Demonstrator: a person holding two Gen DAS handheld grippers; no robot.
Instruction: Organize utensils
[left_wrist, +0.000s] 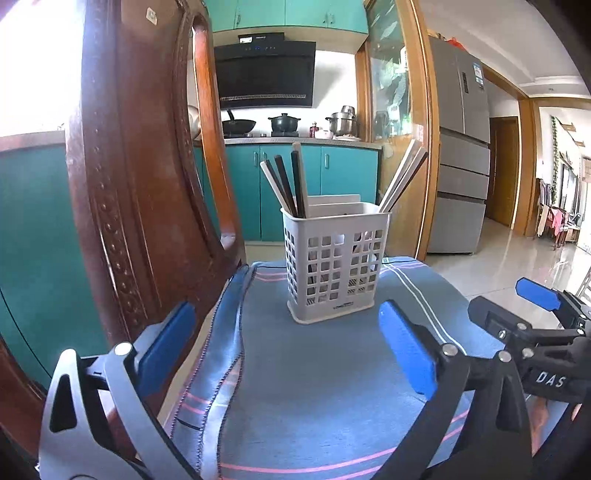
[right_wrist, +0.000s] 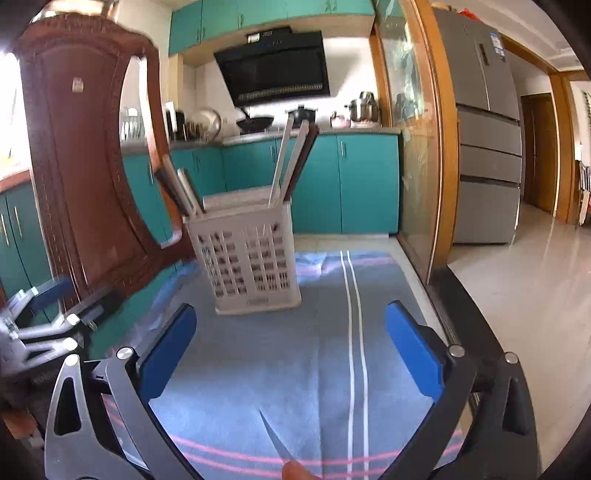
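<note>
Kitchen with teal cabinets; a blue striped cloth (right_wrist: 258, 369) covers the table. Both my tongs, left (left_wrist: 286, 343) and right (right_wrist: 291, 350), stand spread wide and empty. The caddy (left_wrist: 334, 266) sits ahead of both, chopsticks (left_wrist: 286, 184) leaning in its two sides. To sort cleanly, I judge one tong should steady the caddy while the other lifts single sticks.

From my remote seat, the only lettering I can read is "DAS", white on the black body of the right tongs (left_wrist: 537, 295). The utensil basket (left_wrist: 334, 266) carries a small label too blurred to read.
</note>
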